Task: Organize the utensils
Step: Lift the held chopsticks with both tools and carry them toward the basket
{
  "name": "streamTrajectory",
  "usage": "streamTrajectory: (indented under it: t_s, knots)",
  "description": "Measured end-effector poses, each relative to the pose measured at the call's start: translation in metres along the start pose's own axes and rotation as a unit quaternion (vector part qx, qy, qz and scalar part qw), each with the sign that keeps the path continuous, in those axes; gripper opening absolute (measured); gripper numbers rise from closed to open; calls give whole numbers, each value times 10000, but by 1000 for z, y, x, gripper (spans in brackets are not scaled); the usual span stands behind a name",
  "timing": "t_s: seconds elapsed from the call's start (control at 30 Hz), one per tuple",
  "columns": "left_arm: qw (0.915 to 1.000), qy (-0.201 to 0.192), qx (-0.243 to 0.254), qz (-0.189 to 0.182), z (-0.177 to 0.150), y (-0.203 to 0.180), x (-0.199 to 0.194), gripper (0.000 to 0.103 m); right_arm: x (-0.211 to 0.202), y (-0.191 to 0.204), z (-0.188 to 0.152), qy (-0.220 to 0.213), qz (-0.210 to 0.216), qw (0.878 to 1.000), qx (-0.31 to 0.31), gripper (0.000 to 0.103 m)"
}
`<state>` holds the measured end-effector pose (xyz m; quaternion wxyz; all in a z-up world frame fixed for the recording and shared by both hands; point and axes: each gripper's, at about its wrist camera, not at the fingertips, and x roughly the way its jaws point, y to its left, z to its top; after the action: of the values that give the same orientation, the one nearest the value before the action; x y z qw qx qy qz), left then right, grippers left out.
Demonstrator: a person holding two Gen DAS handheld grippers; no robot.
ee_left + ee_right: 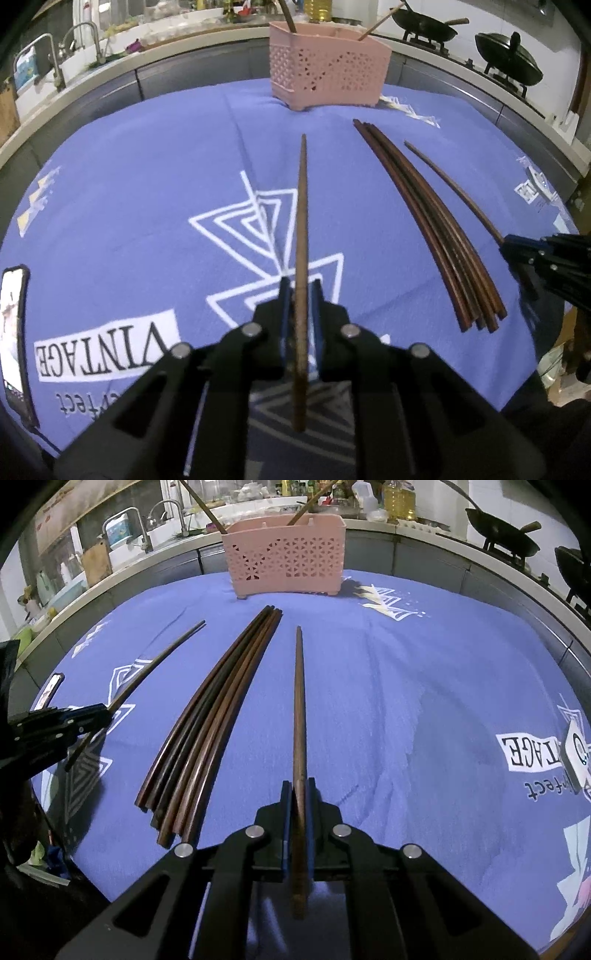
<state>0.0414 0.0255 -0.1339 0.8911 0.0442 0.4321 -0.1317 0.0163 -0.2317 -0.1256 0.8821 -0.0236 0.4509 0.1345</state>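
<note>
Each hand-held gripper, left and right, pinches one chopstick above the desk. Slim, end-held sticks may pivot and miss the pink basket.

Phone cut by left edge

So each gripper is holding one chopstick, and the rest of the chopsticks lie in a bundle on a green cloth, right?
Not quite: the cloth is blue, as both wrist views show. The rest holds: each gripper, left and right, holds one chopstick, and the bundle lies there.
</note>
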Motion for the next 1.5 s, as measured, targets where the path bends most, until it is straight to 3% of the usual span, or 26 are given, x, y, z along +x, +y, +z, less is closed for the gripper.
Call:
streamTrajectory:
  t_s: [0.1, 0.53, 0.97, 1.5]
  knots:
    - [10000, 17, -31, -32, 3, -1, 2, 18, 3, -2, 5, 24, -3, 10000, 8, 8]
    - [9993, 105, 237, 281, 42, -10, 29, 20, 22, -9, 34, 9, 104, 9999, 14, 8]
    - [9977, 77, 592, 324, 94, -19, 61, 20, 55, -15, 92, 185, 147, 9995, -193, 8]
    - [9972, -27, 671, 320, 114, -27, 79, 20, 88, -8, 140, 287, 193, 9986, -411, 8]
